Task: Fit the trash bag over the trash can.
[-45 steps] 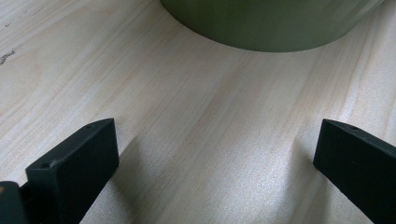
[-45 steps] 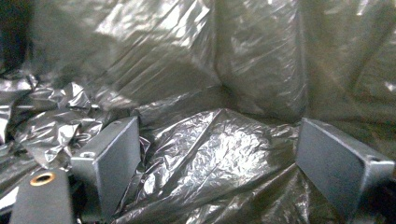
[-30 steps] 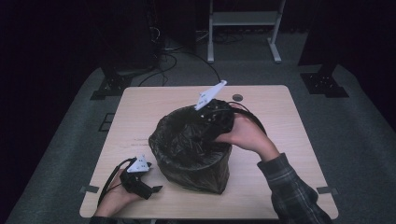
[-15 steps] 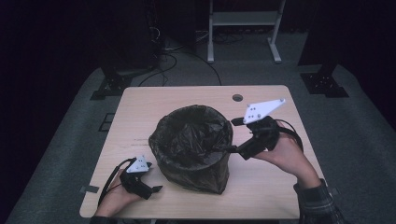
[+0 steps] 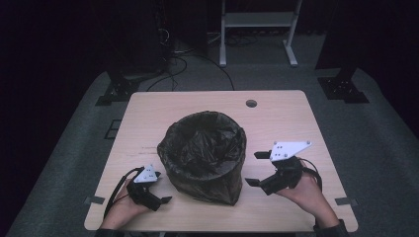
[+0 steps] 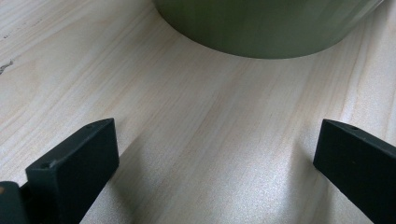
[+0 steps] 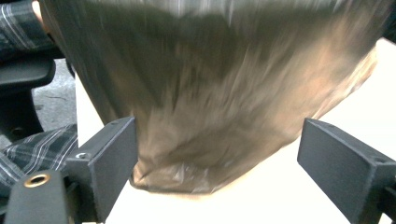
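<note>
A bin lined with a dark bag [image 5: 203,155] is stood mid-table, between the two grippers. The right gripper [image 5: 256,169] is held just beside it, jaws wide apart, nothing gripped. The left gripper [image 5: 160,190] is rested low on the wooden table [image 5: 296,113] near the bin's base, jaws likewise parted and empty. A round hole [image 5: 251,103] is seen beyond.

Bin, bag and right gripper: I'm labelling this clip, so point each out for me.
bin [image 6: 261,28], left gripper view, its green lower wall.
bag [image 5: 202,143], high view, the black liner inside the rim.
right gripper [image 5: 256,169], high view, midway between its open jaws.
</note>
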A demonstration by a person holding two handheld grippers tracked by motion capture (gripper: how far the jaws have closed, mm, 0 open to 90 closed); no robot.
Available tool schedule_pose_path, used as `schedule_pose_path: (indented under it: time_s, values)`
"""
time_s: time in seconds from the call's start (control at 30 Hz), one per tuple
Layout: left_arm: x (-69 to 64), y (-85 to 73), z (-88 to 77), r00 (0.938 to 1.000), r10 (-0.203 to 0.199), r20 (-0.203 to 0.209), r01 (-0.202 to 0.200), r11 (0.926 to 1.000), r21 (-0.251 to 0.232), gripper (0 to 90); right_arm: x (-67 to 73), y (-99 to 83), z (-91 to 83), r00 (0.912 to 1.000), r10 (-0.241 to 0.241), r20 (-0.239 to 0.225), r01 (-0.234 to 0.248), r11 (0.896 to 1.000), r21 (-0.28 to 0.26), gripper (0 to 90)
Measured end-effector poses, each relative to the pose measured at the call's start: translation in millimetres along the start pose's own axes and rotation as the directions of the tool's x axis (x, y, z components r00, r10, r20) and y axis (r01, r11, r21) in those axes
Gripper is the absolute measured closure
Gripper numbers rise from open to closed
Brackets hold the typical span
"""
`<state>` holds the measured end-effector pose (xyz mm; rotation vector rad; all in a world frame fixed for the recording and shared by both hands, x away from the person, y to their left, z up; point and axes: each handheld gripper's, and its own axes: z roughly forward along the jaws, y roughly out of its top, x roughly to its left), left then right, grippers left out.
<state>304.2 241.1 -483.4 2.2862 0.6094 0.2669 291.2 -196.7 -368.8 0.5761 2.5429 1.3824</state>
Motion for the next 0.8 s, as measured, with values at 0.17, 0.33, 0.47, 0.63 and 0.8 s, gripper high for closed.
schedule_pose_path:
  time_s: [0.17, 0.33, 0.47, 0.63, 0.8]
  values:
    - [0.0, 0.0, 0.0, 1.0, 0.0, 0.0, 0.0, 1.0, -0.001, 0.0, 0.8, -28.3, 12.7, 0.9993, 0.038, 0.007, -0.038, 0.999, 0.014, 11.6]
    - [0.0, 0.0, 0.0, 1.0, -0.001, 0.0, 0.001, 1.0, 0.0, 0.0, 1.0, -58.8, 23.4, 0.9975, 0.067, 0.023, -0.068, 0.997, 0.046, 11.5]
    - [-0.1, 0.0, 0.1, 1.0, -0.001, 0.0, 0.001, 1.0, -0.001, 0.0, 2.6, -83.0, 34.3, 0.996, 0.08, 0.04, -0.083, 0.993, 0.087, 11.5]
    - [-0.1, 0.0, 0.0, 1.0, 0.0, 0.0, 0.0, 1.0, -0.001, 0.0, 6.3, -95.7, 47.7, 0.9967, 0.06, 0.055, -0.068, 0.985, 0.16, 10.8]
    - [-0.1, 0.0, 0.0, 1.0, -0.001, 0.0, 0.001, 1.0, -0.001, 0.0, 6.4, -97.9, 52.6, 0.9971, 0.053, 0.054, -0.063, 0.98, 0.19, 10.9]
